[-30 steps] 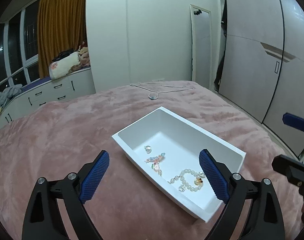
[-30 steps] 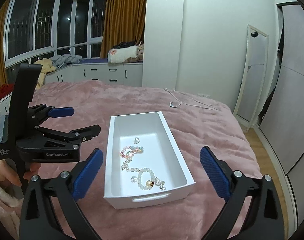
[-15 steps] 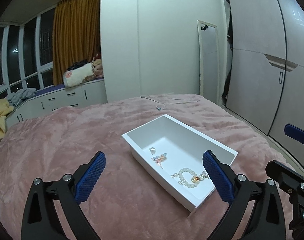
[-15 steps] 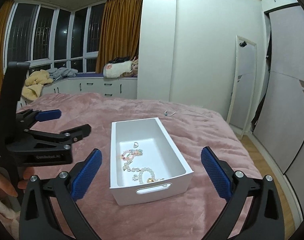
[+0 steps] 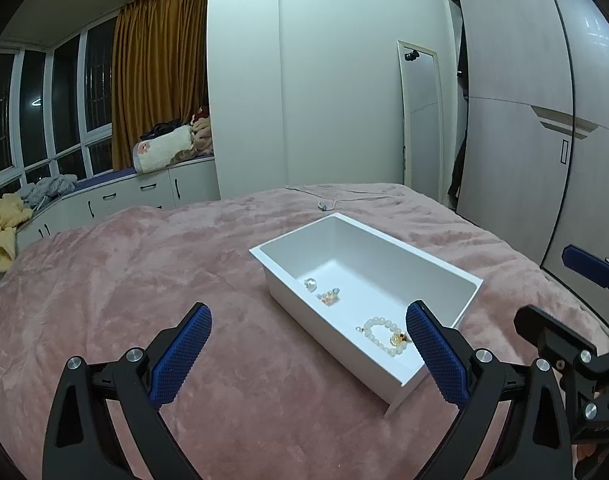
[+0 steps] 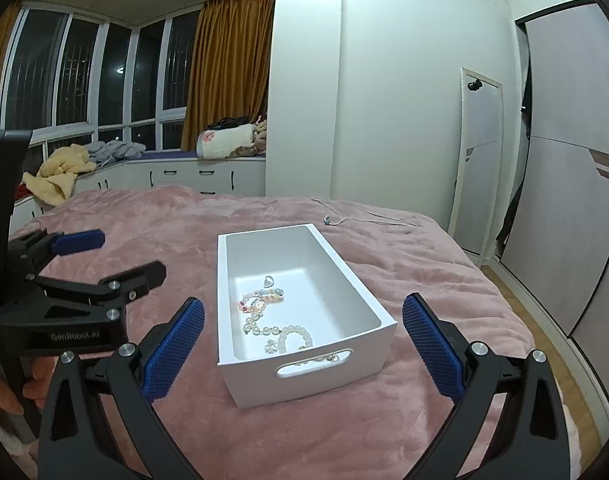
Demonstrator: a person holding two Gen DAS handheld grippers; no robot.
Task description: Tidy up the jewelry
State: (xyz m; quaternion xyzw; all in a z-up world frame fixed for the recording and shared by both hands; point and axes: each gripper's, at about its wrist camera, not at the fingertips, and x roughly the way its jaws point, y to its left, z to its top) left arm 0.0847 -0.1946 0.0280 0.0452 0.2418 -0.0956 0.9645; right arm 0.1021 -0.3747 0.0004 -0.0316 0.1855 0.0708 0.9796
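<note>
A white rectangular box (image 5: 436,268) (image 6: 346,292) sits on the pink bedspread. Inside lie a pearl bracelet (image 5: 380,334) (image 6: 294,336), a pastel bead bracelet (image 6: 260,300) (image 5: 329,297) and a small clear heart piece (image 6: 269,280) (image 5: 311,283). A thin necklace (image 5: 336,197) (image 6: 352,218) lies on the bed beyond the box. My left gripper (image 5: 308,354) is open and empty, held above the bed before the box; it also shows in the right wrist view (image 6: 104,256). My right gripper (image 6: 304,344) is open and empty, facing the box's handle end; it also shows in the left wrist view (image 5: 560,292).
The pink bedspread (image 5: 124,280) covers the whole bed. A window bench with clothes and a rolled blanket (image 6: 228,142) runs along the far left. A leaning mirror (image 5: 420,120) and wardrobe doors (image 5: 544,140) stand at the right. The bed edge drops off at the right (image 6: 544,340).
Both grippers have pulled back and tilted upward, so the box sits lower and farther in each view. Both stay open and empty. The jewelry has not moved.
</note>
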